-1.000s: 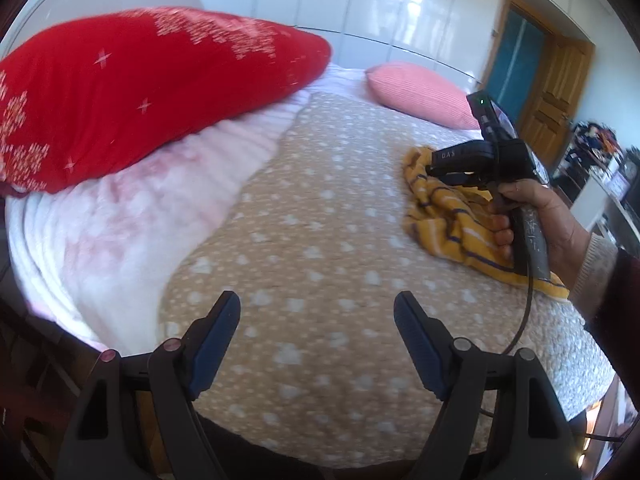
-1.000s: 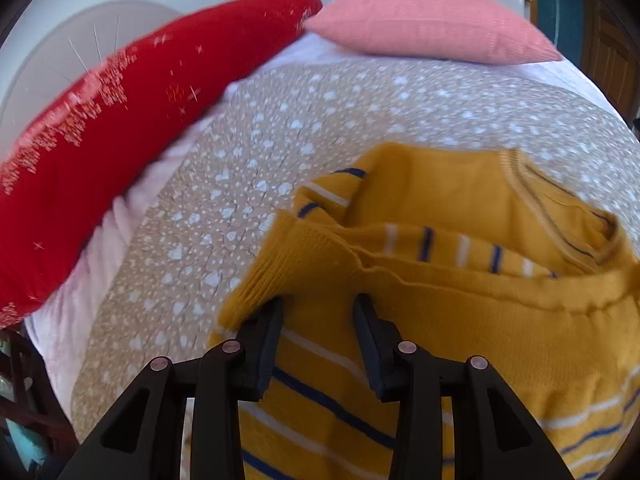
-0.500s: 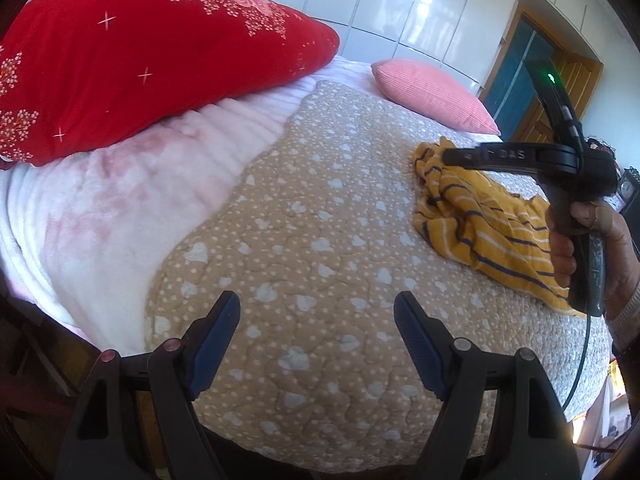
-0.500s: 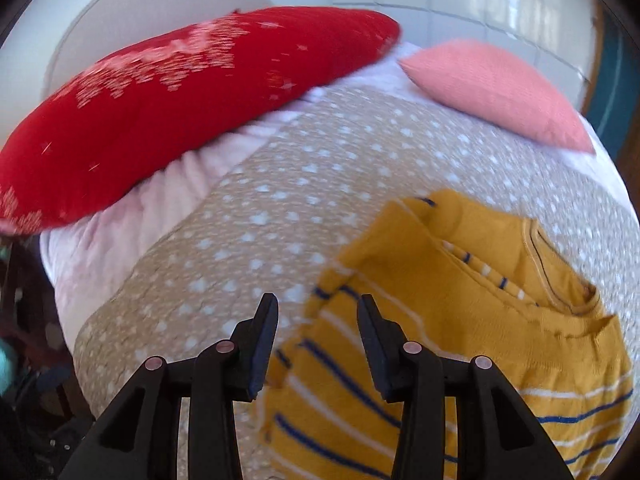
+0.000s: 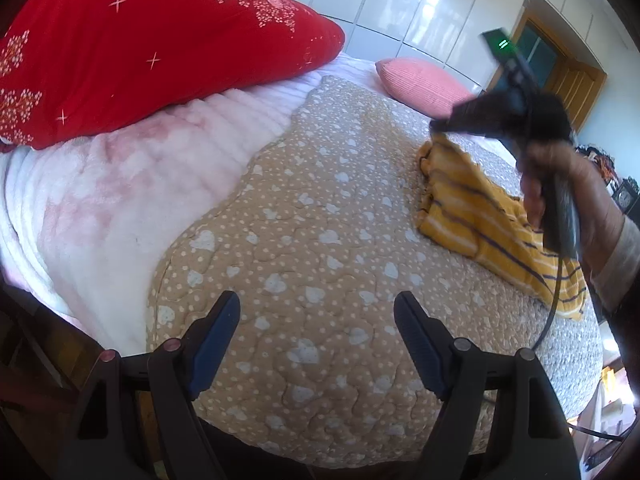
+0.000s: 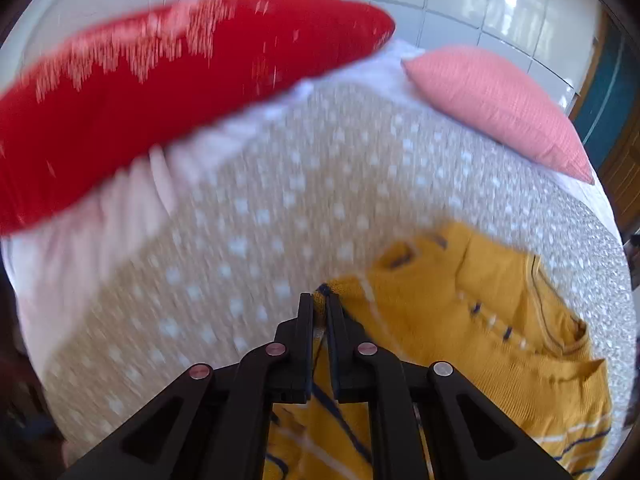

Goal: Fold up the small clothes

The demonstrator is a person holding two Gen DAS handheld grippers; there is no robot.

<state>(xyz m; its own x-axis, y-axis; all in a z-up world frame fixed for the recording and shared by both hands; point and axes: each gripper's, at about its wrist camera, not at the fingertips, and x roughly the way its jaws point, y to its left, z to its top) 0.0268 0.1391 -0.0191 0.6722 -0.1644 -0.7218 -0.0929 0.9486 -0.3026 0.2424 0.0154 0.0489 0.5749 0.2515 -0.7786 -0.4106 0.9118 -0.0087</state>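
Here, right gripper (image 6: 320, 304) clenched on yellow striped sweater (image 6: 460, 320) edge | left gripper (image 5: 316, 320) released, above dotted quilt (image 5: 320, 208) | red pillow (image 5: 140, 48) behind

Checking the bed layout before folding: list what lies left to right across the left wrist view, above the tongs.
red pillow → pink fleece blanket → tan heart-print quilt → yellow striped sweater, its corner pinched by the right tongs → the person's right hand.
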